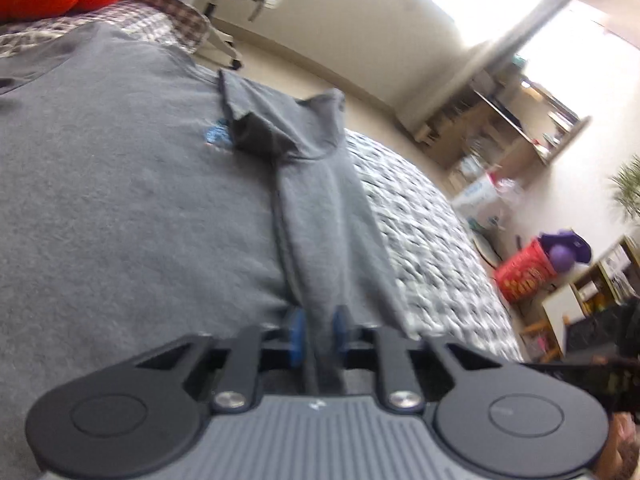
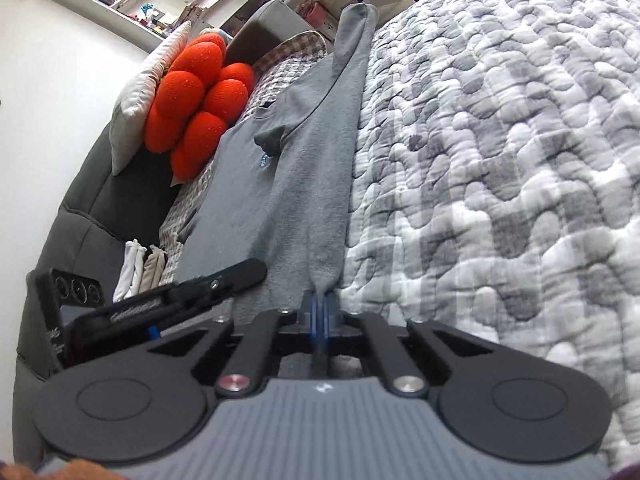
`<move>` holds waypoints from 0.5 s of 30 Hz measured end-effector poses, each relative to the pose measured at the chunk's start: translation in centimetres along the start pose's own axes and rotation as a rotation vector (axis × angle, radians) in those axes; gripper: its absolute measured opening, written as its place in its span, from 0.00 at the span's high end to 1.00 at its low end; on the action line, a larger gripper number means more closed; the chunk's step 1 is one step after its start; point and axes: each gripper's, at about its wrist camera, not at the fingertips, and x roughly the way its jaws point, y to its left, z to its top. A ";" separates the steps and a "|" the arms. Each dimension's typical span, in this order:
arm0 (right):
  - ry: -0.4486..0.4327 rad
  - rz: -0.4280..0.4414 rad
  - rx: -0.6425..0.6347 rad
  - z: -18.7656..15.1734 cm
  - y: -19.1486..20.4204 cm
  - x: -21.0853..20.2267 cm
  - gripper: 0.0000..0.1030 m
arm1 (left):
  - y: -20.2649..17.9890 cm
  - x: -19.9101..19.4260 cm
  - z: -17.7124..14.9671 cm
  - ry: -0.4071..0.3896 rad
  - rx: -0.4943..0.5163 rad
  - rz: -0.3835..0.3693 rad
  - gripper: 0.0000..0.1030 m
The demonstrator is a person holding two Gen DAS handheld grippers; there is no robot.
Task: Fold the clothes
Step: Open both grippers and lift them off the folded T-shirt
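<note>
Grey T-shirt [image 1: 120, 200] spread flat on quilted bed [image 2: 500, 160] — edge pinched by left gripper [image 1: 319, 330] and right gripper [image 2: 319, 308], both clamped on fabric, probably to carry a fold.

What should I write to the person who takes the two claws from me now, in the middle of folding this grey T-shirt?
Left claw: shut on the grey T-shirt, on the folded side edge.
Right claw: shut on the same edge, further along.
The shirt lies flat on the quilted bedcover, near the red cushion.
Done: one side and its sleeve are folded inward.
Left: lay this edge down, fold the other side, then fold the length.
</note>
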 end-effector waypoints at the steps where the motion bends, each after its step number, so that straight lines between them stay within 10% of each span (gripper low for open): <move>1: 0.003 -0.010 -0.004 0.1 0.0 -0.4 0.99 | 0.1 -0.1 0.1 0.000 -0.006 0.004 0.96; 15: -0.186 -0.058 -0.092 1.8 2.2 -0.1 0.71 | -0.5 1.8 2.4 -0.141 0.096 0.009 0.90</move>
